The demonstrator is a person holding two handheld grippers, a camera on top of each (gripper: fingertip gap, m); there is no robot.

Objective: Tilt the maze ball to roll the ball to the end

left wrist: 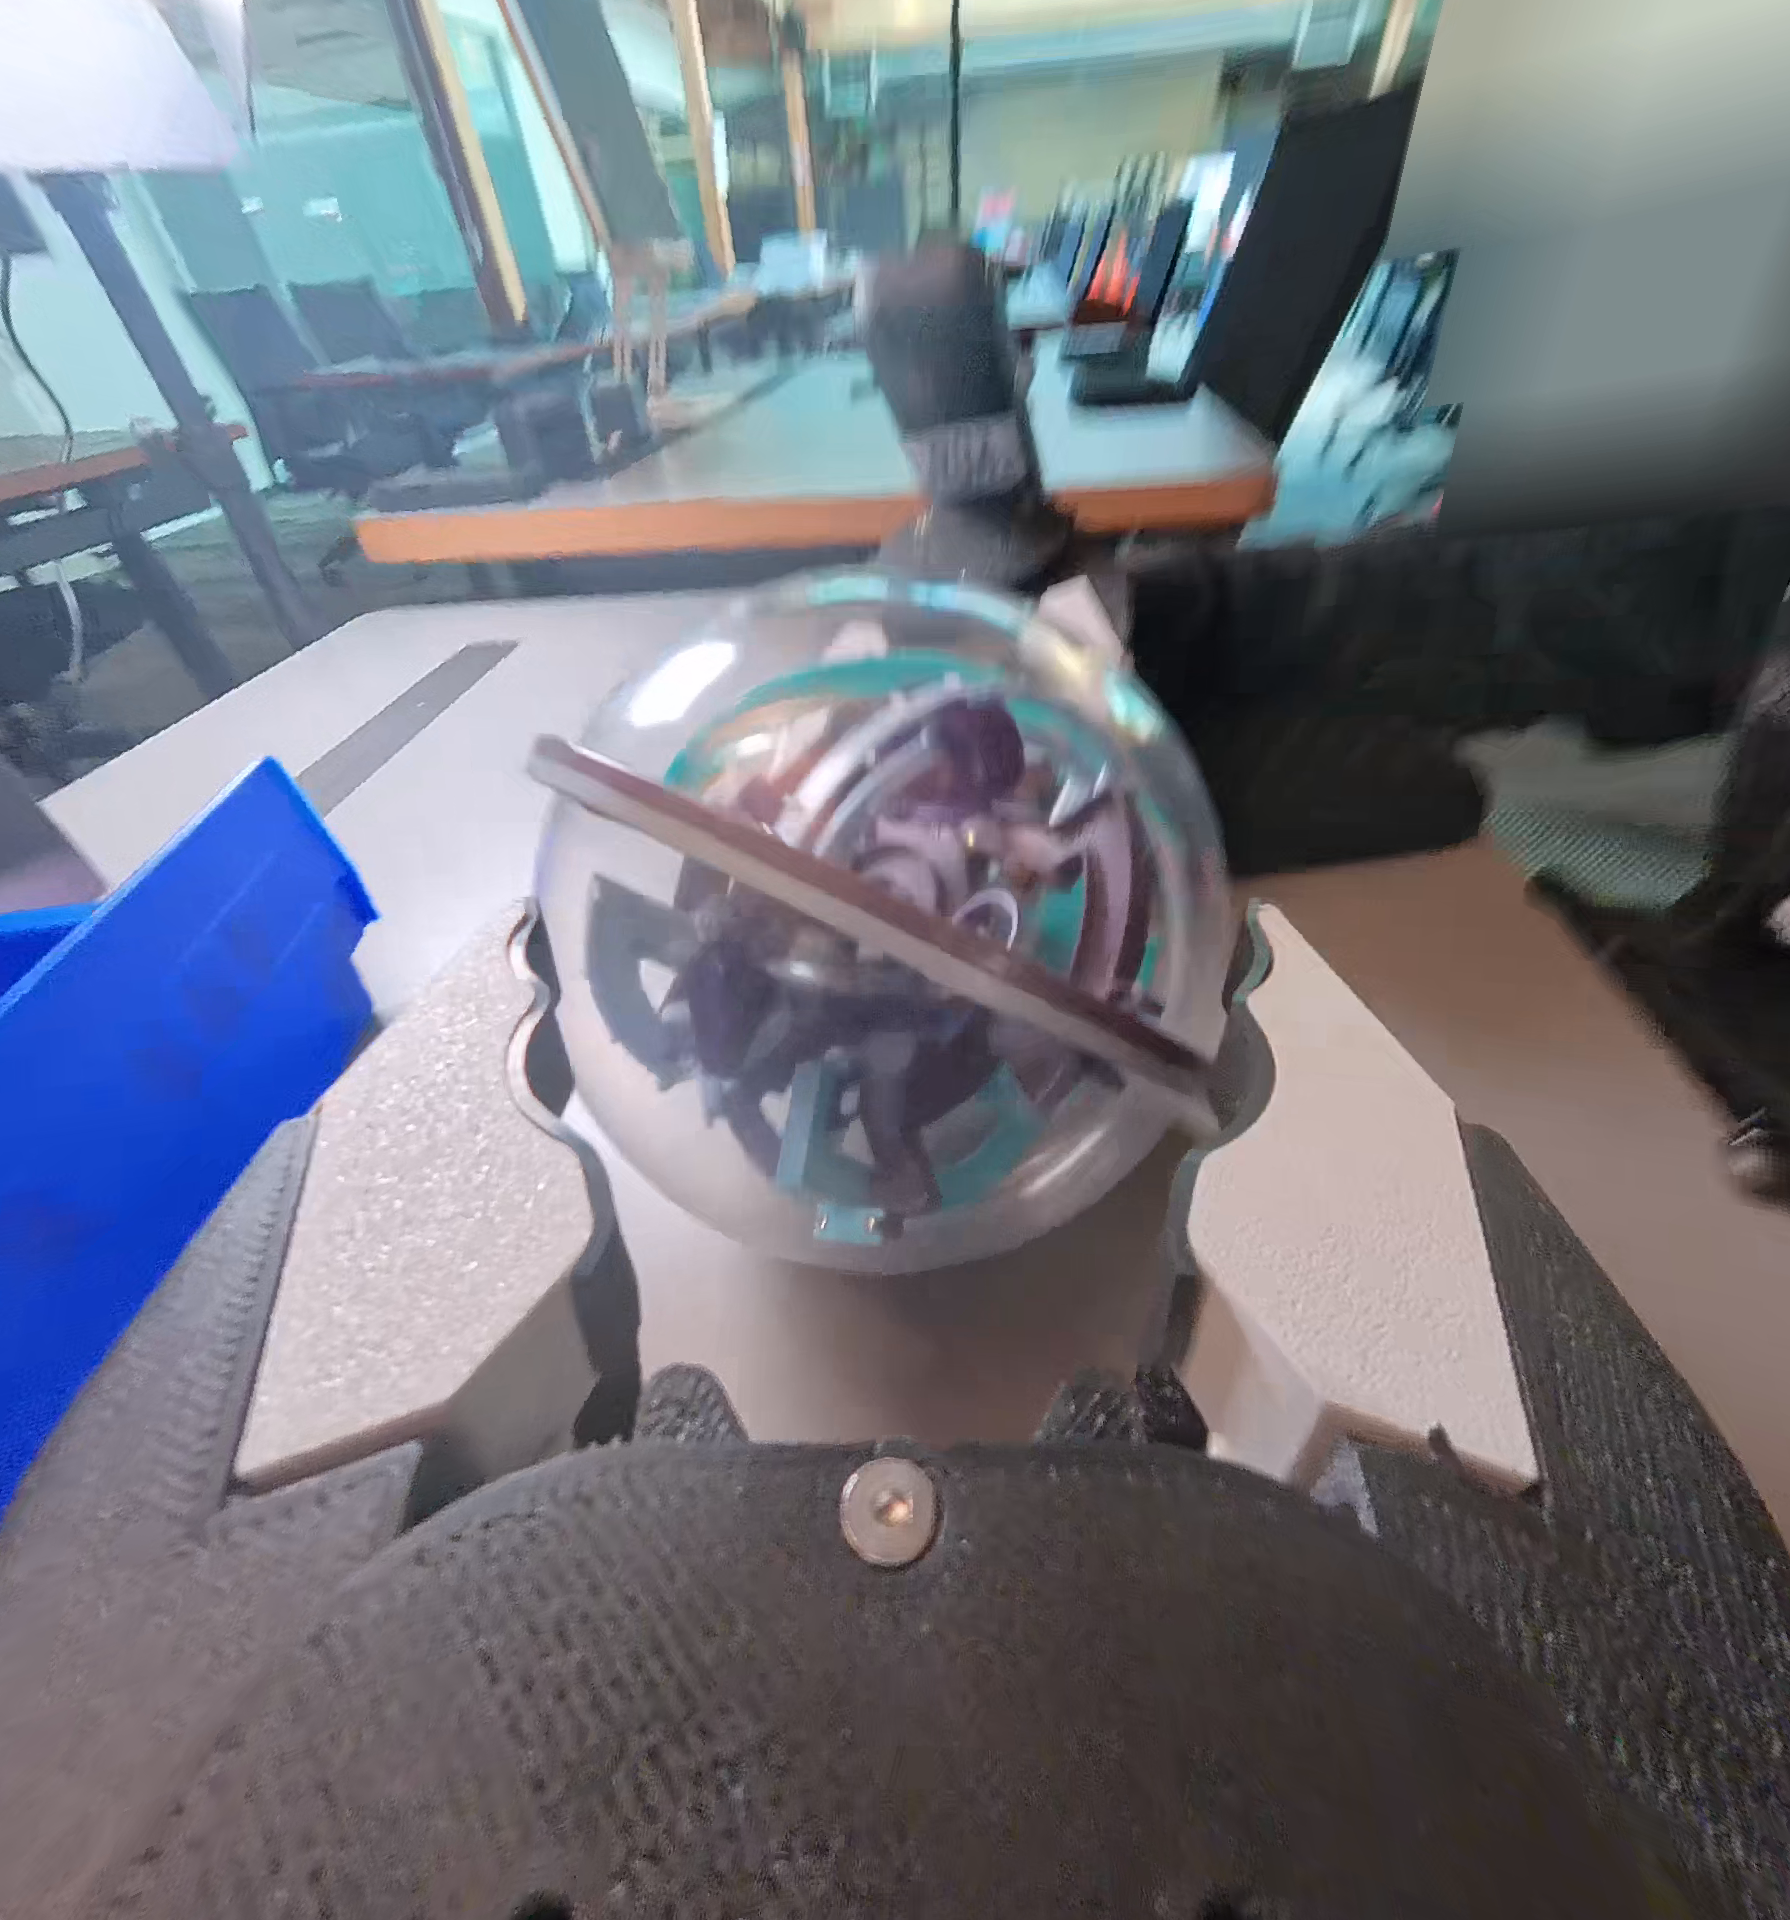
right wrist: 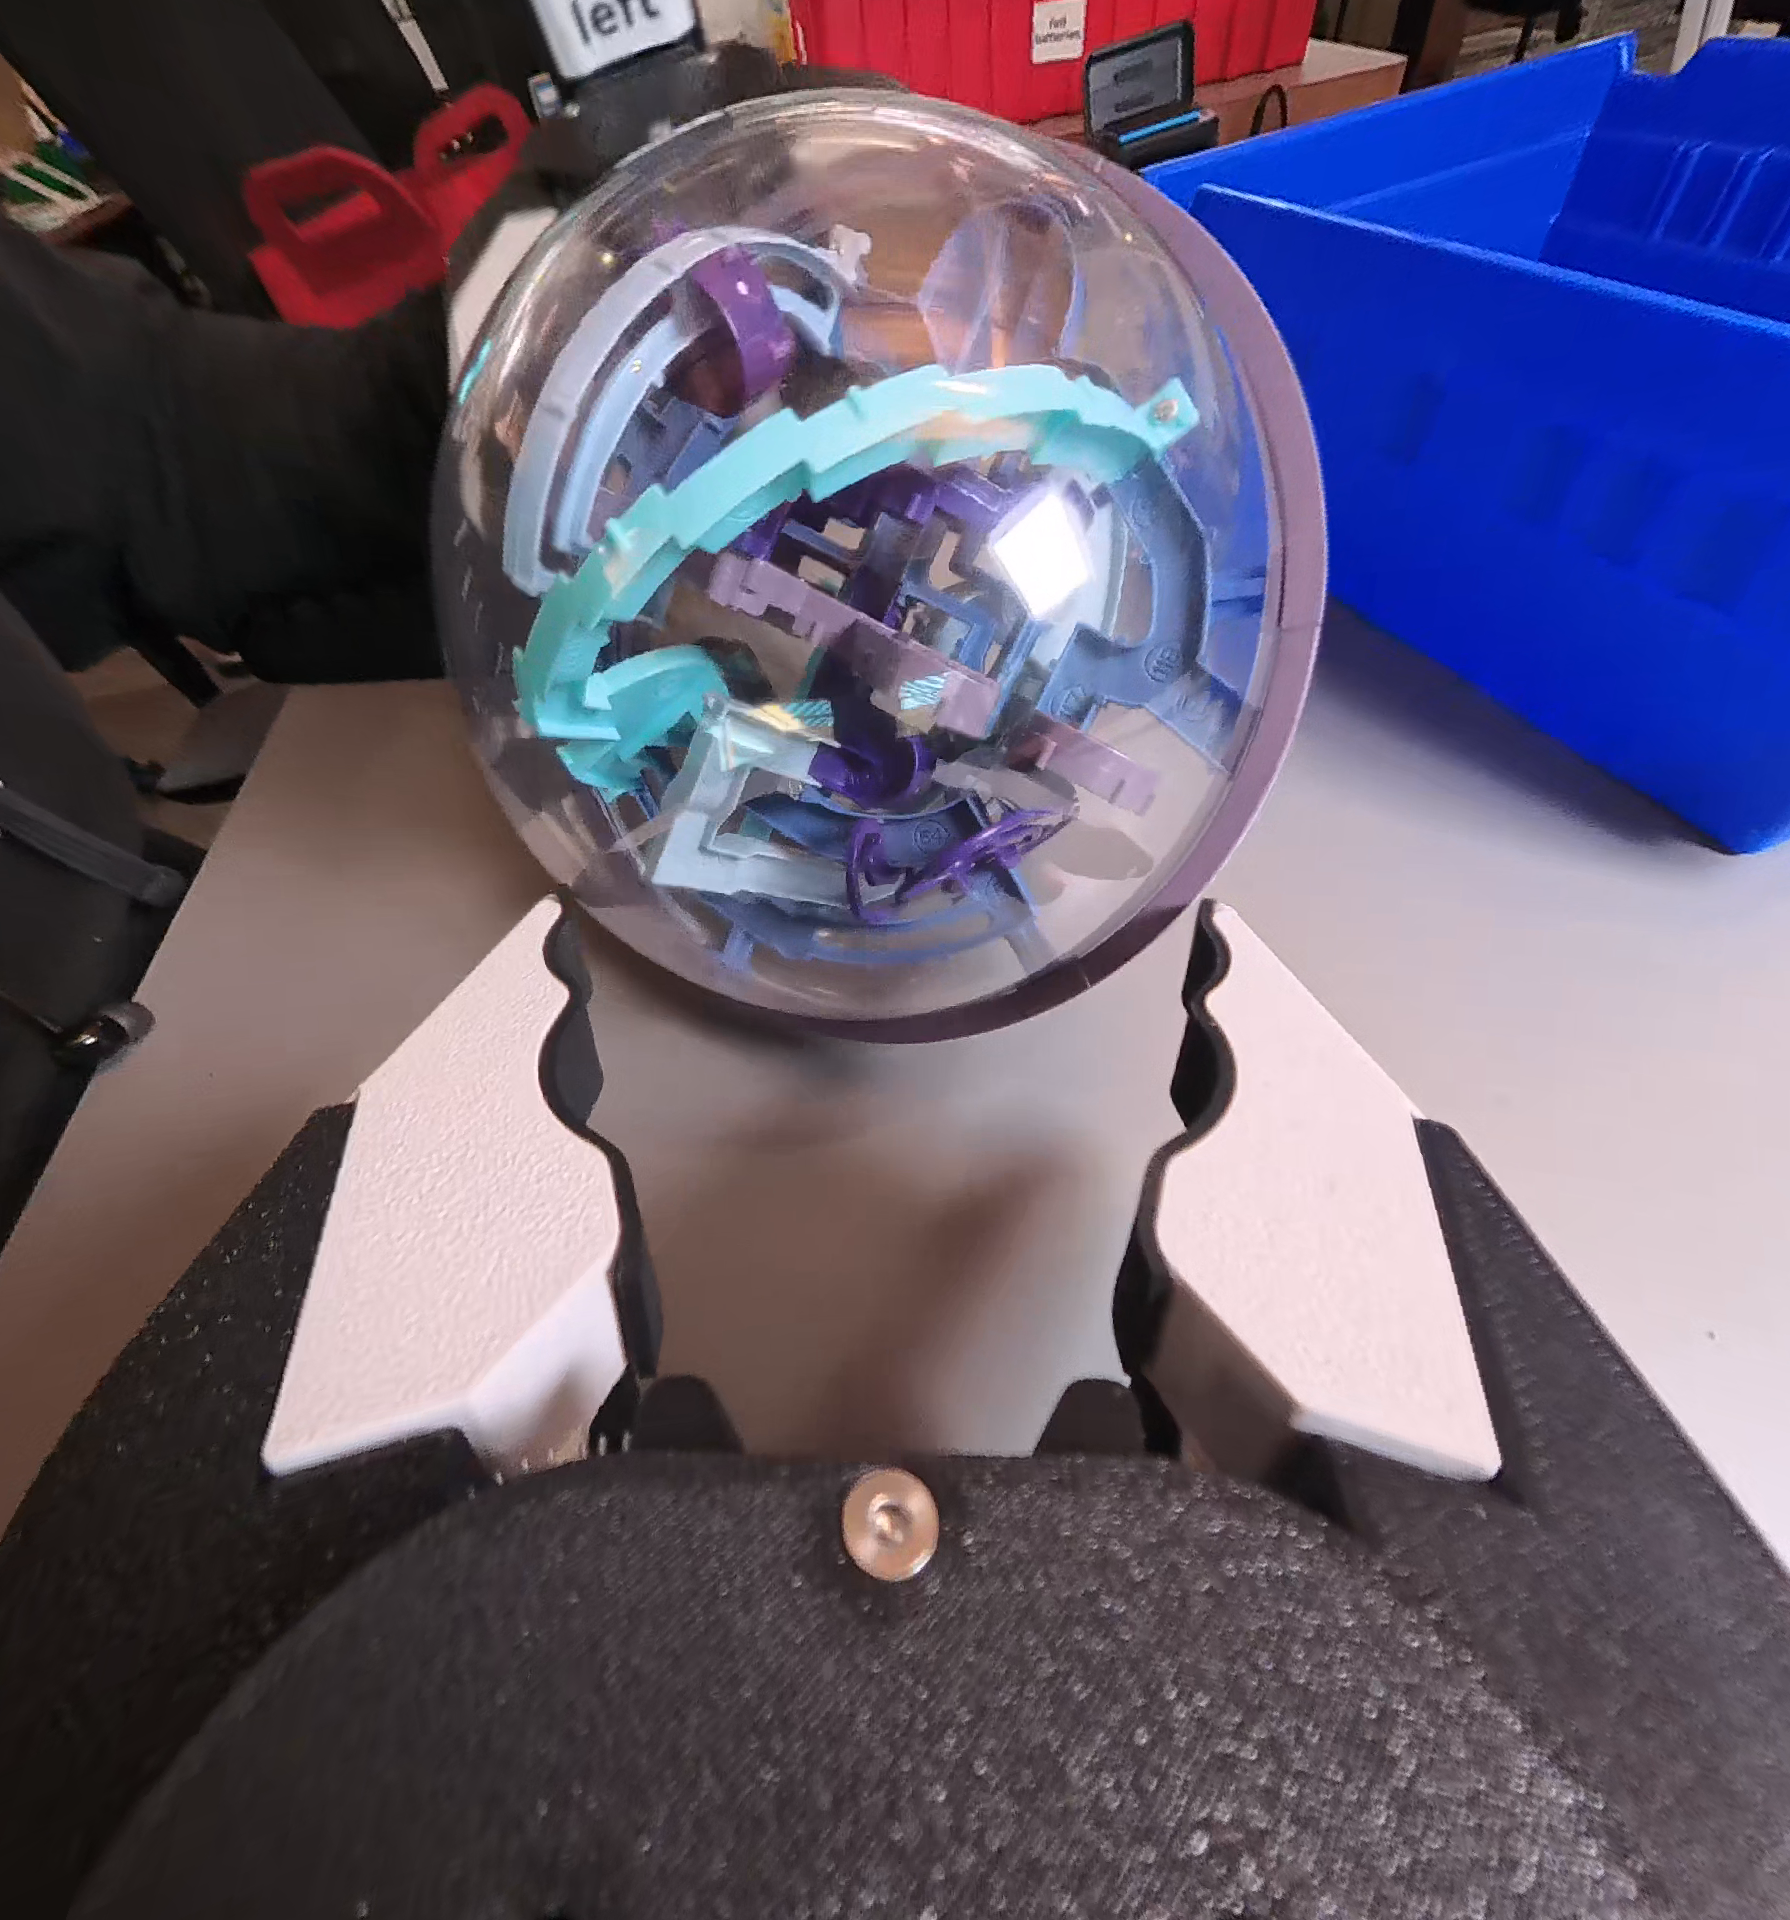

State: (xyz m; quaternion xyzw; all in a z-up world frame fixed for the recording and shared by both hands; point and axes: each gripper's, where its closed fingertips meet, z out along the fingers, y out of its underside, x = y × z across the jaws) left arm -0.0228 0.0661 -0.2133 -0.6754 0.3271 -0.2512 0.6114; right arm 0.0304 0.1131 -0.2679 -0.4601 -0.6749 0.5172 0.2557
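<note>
- Left claw (left wrist: 886,966): my two fingers stand wide apart with the maze ball (left wrist: 880,925) between the tips. Each pad (left wrist: 538,977) meets the clear shell at its side. I judge this a clamp, though the view is smeared.
- Right claw (right wrist: 880,935): it is spread wide, with the tips at the sphere's lower edge, and the sphere is broader than the gap. I cannot tell whether these pads press on it or only stand beside it.
- Location of the task item: the sphere is over the pale table (right wrist: 1493,1039), near its front corner, with the blue bin (right wrist: 1545,468) just beside it. A soft shadow lies under it. I cannot tell whether it rests on the table or is lifted.
- Attitude: the dark equator ring (left wrist: 870,904) runs on a slant, so the sphere is tipped.
- Reason for the hold, in my judgement: a claw on each side lets me turn the sphere under control, so the small ball follows the teal track (right wrist: 766,488). I cannot locate that ball with confidence.
- Writing: a white label (right wrist: 616,26) behind the sphere and a white sticker (right wrist: 1057,36) on the red crate (right wrist: 922,52) bear lettering, which is not reproduced here. No brand mark is visible on the sphere.
</note>
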